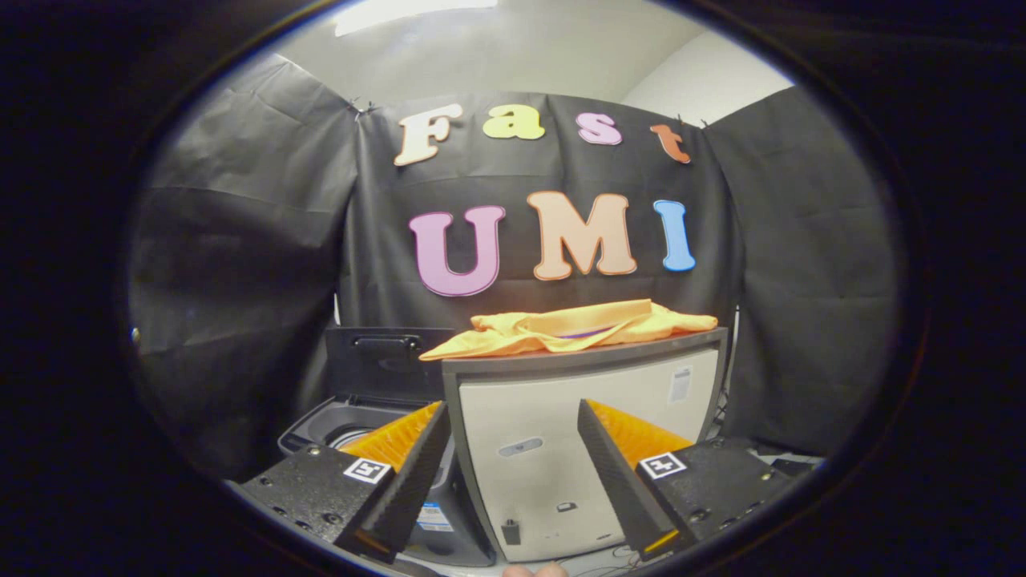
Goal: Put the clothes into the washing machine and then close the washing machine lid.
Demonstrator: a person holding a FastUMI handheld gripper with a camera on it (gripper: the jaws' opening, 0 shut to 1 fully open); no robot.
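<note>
**Yellow garment waits atop cabinet**

Your gripper (pixel 509 473) hangs with its fingers spread wide, nothing between them. Beyond them the clothes (pixel 573 327), a crumpled yellow-orange bundle with a purple streak, lie flat on a pale cabinet (pixel 561 449), long axis running side to side. The washing machine (pixel 361 421) sits just left of it, lid (pixel 385 362) raised upright.
</note>
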